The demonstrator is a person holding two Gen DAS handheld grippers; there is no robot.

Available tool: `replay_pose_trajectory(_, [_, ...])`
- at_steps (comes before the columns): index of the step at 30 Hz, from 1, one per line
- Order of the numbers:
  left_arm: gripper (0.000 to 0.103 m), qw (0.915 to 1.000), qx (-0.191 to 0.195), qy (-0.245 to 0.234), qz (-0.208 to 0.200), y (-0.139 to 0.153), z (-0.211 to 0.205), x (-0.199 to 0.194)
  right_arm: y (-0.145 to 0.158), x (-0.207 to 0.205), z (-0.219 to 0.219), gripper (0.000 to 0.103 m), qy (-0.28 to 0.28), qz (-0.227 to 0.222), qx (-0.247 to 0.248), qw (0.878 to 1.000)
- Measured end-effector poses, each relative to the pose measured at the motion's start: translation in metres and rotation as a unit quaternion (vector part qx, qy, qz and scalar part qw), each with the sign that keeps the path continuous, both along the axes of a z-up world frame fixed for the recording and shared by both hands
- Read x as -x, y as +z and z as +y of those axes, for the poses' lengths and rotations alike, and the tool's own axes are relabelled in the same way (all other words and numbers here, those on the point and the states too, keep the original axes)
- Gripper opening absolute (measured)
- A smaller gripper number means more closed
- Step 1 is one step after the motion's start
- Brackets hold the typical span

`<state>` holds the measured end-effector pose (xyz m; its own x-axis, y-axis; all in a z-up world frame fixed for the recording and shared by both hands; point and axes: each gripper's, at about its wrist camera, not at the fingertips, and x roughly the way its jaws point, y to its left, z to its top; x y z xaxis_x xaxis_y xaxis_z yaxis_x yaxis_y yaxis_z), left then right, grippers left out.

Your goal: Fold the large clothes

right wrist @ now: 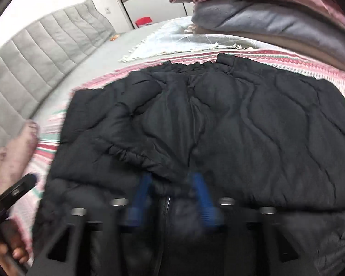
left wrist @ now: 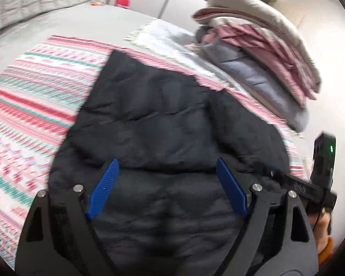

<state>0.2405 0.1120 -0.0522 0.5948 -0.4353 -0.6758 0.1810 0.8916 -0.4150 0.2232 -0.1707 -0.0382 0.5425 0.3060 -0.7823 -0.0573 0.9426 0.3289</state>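
Observation:
A black quilted puffer jacket (left wrist: 154,119) lies spread on a pink, white and teal striped blanket (left wrist: 30,105); it also fills the right wrist view (right wrist: 253,126). My left gripper (left wrist: 168,172) is open wide just above the jacket's near part, holding nothing. My right gripper (right wrist: 172,184) is blurred; its blue fingers (right wrist: 201,193) stand partly apart around a gathered black fold near the zipper. Whether they pinch the fabric I cannot tell. The right gripper's body shows at the right edge of the left wrist view (left wrist: 319,168).
A stack of folded blankets and clothes (left wrist: 264,53) sits at the far right of the bed, also in the right wrist view (right wrist: 276,11). A pale fringed cloth (right wrist: 177,43) lies beyond the jacket. A grey padded headboard (right wrist: 39,64) runs along the left. A red object (left wrist: 122,1) sits far back.

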Motion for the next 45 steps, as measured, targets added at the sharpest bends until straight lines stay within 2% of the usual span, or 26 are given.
replay_pose_trajectory(2, [0.087,0.9995,0.02,-0.025,0.004,0.006,-0.02,-0.011,0.012,0.016,-0.013,0.069,0.0,-0.019,-0.021,1.0])
replay_pose_trajectory(4, [0.086,0.9984,0.021,-0.05,0.012,0.007,-0.047,-0.027,0.022,0.033,-0.03,0.069,-0.012,-0.033,-0.033,0.999])
replay_pose_trajectory(8, [0.082,0.9974,-0.012,-0.068,0.022,-0.002,-0.097,-0.058,0.026,0.064,-0.073,0.069,-0.064,-0.052,-0.048,0.995])
replay_pose_trajectory(11, [0.075,0.997,-0.014,-0.068,0.033,-0.012,-0.122,-0.074,0.021,0.077,-0.103,0.07,-0.101,-0.059,-0.061,0.991])
replay_pose_trajectory(12, [0.062,0.997,-0.011,-0.069,0.034,-0.014,-0.126,-0.077,0.019,0.08,-0.11,0.07,-0.108,-0.055,-0.062,0.991])
replay_pose_trajectory(13, [0.038,0.9969,-0.011,-0.07,0.034,-0.017,-0.13,-0.081,0.015,0.08,-0.121,0.07,-0.12,-0.047,-0.064,0.99])
replay_pose_trajectory(14, [0.023,0.9967,-0.017,-0.072,0.034,-0.019,-0.134,-0.083,0.013,0.082,-0.13,0.07,-0.134,-0.045,-0.071,0.987])
replay_pose_trajectory(15, [0.013,0.9967,-0.019,-0.073,0.029,-0.018,-0.133,-0.081,0.012,0.083,-0.137,0.07,-0.143,-0.047,-0.077,0.986])
replay_pose_trajectory(18, [0.011,0.9981,0.02,-0.048,-0.033,-0.008,-0.11,-0.06,0.006,0.085,-0.154,0.07,-0.165,-0.045,-0.09,0.981])
replay_pose_trajectory(19, [0.011,0.9983,0.019,-0.035,-0.042,-0.008,-0.102,-0.054,0.004,0.087,-0.16,0.07,-0.172,-0.044,-0.089,0.98])
replay_pose_trajectory(20, [0.011,0.9989,0.001,-0.019,-0.042,-0.013,-0.097,-0.051,0.002,0.087,-0.163,0.07,-0.177,-0.039,-0.088,0.979])
replay_pose_trajectory(21, [0.013,0.999,-0.026,-0.011,-0.035,-0.019,-0.097,-0.051,-0.001,0.086,-0.165,0.069,-0.183,-0.037,-0.086,0.979])
replay_pose_trajectory(22, [0.021,0.9972,-0.073,-0.008,-0.013,-0.033,-0.1,-0.056,-0.004,0.085,-0.167,0.07,-0.189,-0.033,-0.086,0.978])
replay_pose_trajectory(23, [0.024,0.9958,-0.091,-0.01,0.001,-0.041,-0.101,-0.059,-0.008,0.085,-0.169,0.07,-0.194,-0.029,-0.085,0.977])
replay_pose_trajectory(26, [0.032,0.9933,-0.112,-0.025,0.01,-0.036,-0.102,-0.055,-0.022,0.077,-0.166,0.07,-0.202,-0.001,-0.076,0.976])
replay_pose_trajectory(27, [0.046,0.9921,-0.121,-0.033,0.008,-0.027,-0.101,-0.048,-0.023,0.076,-0.166,0.07,-0.202,0.011,-0.072,0.977])
replay_pose_trajectory(28, [0.066,0.9912,-0.124,-0.045,0.002,-0.017,-0.099,-0.041,-0.018,0.078,-0.164,0.069,-0.197,0.013,-0.073,0.978])
replay_pose_trajectory(30, [0.079,0.9894,-0.131,-0.06,-0.022,0.0,-0.087,-0.021,0.0,0.089,-0.164,0.07,-0.183,-0.013,-0.083,0.98])
replay_pose_trajectory(32, [0.081,0.9862,-0.146,-0.069,-0.04,0.019,-0.067,0.001,0.023,0.105,-0.166,0.071,-0.175,-0.039,-0.076,0.981])
replay_pose_trajectory(34, [0.082,0.984,-0.156,-0.077,-0.038,0.035,-0.046,0.02,0.039,0.122,-0.169,0.077,-0.169,-0.049,-0.063,0.982])
replay_pose_trajectory(38, [0.084,0.9843,-0.159,-0.067,-0.034,0.052,0.004,0.057,0.059,0.162,-0.18,0.079,-0.166,-0.046,-0.022,0.985])
replay_pose_trajectory(45, [0.084,0.9892,-0.141,-0.041,-0.002,0.045,0.078,0.104,0.064,0.236,-0.206,0.079,-0.177,-0.033,-0.014,0.984])
